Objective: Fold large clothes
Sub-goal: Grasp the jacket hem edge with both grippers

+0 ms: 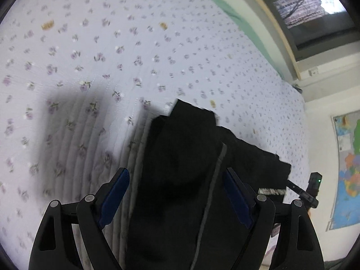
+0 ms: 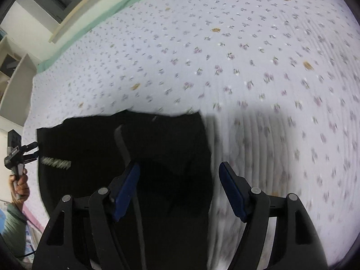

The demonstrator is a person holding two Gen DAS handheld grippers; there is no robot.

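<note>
A big black piece of clothing (image 1: 180, 180) lies on a pale quilted bed cover with little purple flowers (image 1: 112, 45). The cloth is dark all over, with a thin grey stripe (image 1: 213, 191) running along it and a small patch of white letters (image 1: 272, 191) near one edge.

The left gripper (image 1: 176, 199) hangs right over the black clothing. Its two blue-padded fingers (image 1: 114, 198) are spread wide apart, and nothing is pinched between them. The cloth fills the gap under them. Off to the right, the other gripper shows small, close to the cloth's edge by the white letters.

The right gripper (image 2: 178, 190) is also spread wide, with nothing held. Its left blue finger (image 2: 126, 191) is over the black clothing (image 2: 112, 146), and its right finger is over the flowery cover (image 2: 225, 45). The cloth's right edge runs between them. The far edge of the cloth lies a bit wavy across the bed.

At the far left, a hand (image 2: 20, 185) holds the other gripper by its handle, next to the white letters (image 2: 56, 163).

A green strip (image 2: 101, 9) runs along the far side of the bed. A colourful map (image 1: 346, 168) hangs on the wall at the right.
</note>
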